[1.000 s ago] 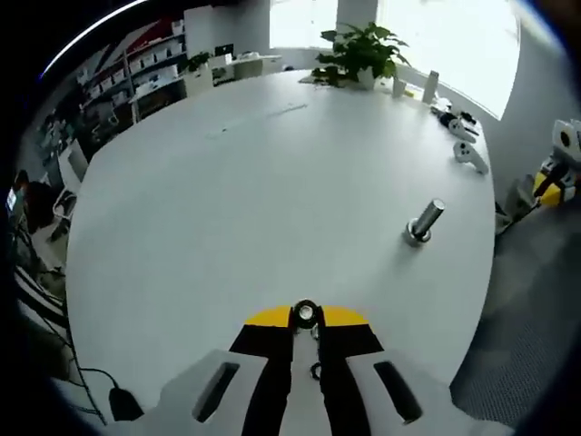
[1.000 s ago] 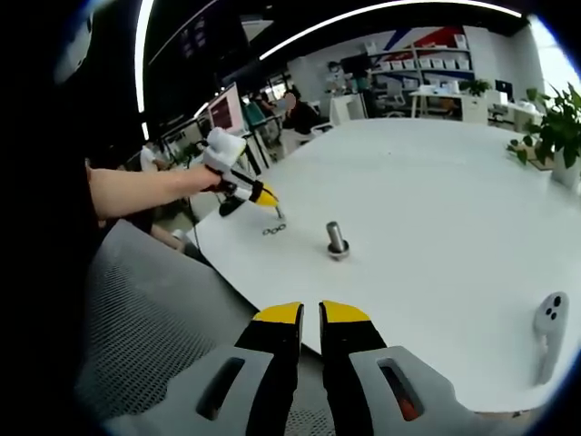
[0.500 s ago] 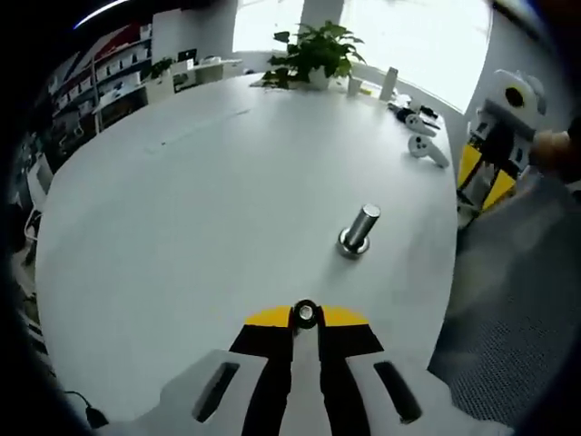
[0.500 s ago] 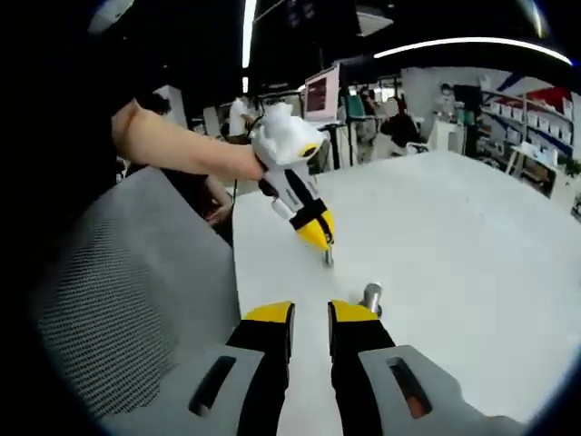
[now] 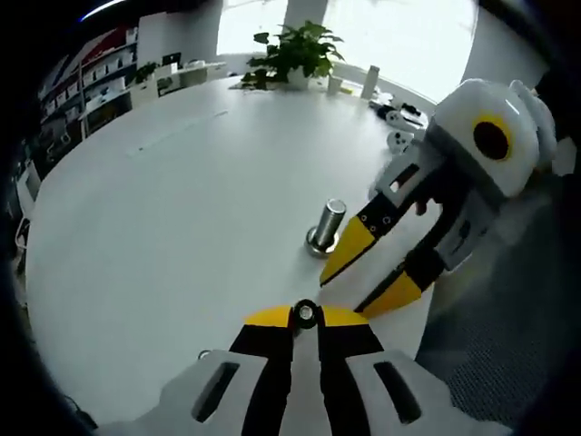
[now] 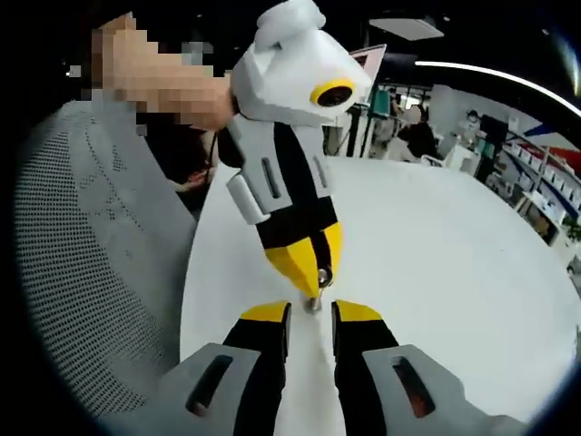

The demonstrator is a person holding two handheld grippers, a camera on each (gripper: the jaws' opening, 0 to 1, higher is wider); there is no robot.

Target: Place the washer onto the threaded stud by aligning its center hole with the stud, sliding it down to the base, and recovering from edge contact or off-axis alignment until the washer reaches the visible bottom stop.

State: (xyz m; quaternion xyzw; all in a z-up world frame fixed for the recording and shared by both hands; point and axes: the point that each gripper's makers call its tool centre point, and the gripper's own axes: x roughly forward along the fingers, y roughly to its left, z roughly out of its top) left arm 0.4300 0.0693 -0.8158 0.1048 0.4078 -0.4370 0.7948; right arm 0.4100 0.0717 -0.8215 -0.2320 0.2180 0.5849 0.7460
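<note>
On the white round table (image 5: 182,209) a short steel threaded stud (image 5: 327,225) stands upright on its flange. My left gripper (image 5: 306,318) is shut on a small metal washer (image 5: 306,314), which sits between its yellow tips just short of the stud. My right gripper (image 5: 361,280) comes in from the right, its yellow tips apart beside the stud's base. In the right gripper view my right gripper (image 6: 311,314) stands open with a small grey metal piece, apparently the stud (image 6: 313,304), in the gap. The left gripper (image 6: 309,268) points down at it from above, held by a hand.
A potted plant (image 5: 295,54) and white hand controllers (image 5: 398,138) sit at the table's far edge. A grey mesh chair (image 6: 91,272) stands close to the table's near edge. Shelves and desks lie beyond.
Both grippers have closed in on the stud. The right gripper has entered the left gripper view beside the stud, and its jaws have parted wider. The washer stays held.
</note>
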